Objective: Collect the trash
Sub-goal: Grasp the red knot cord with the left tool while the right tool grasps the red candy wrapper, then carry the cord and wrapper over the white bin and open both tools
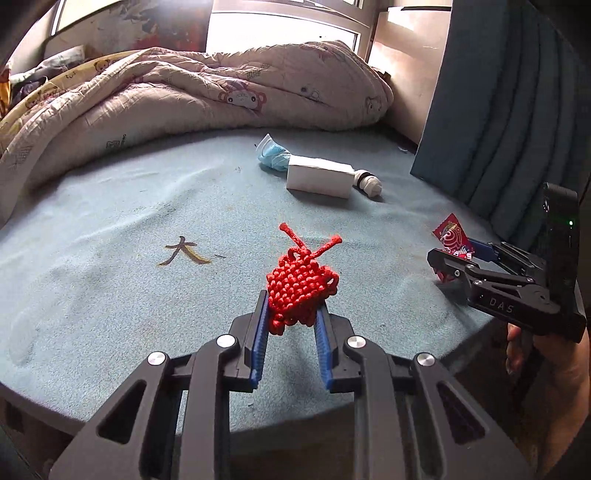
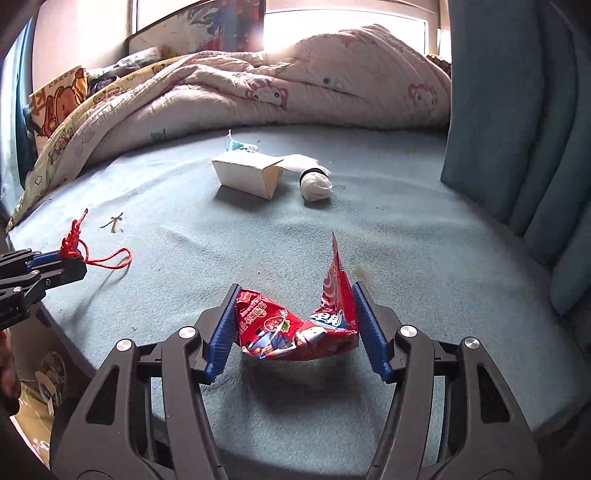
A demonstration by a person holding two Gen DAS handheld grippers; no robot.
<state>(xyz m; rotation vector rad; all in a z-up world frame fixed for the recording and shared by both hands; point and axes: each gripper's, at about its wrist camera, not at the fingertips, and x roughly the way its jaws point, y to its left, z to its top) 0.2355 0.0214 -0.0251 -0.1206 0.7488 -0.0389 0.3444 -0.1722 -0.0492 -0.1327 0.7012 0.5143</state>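
Bed surface: I see a light blue blanket (image 1: 110, 206) spread flat, its nap brushed in streaks.
Mark on blanket: a brownish character-like mark (image 1: 183, 251) sits left of centre in my left wrist view.
Quilt: a pink cartoon-print quilt (image 1: 207, 92) lies bunched along the far side of the bed.
Pillow: a yellow cartoon-print pillow (image 2: 61, 101) leans at the far left in my right wrist view.
Curtain: a blue-grey curtain (image 1: 509, 103) hangs at the right.
Window: a bright window (image 1: 280, 31) glares behind the quilt.
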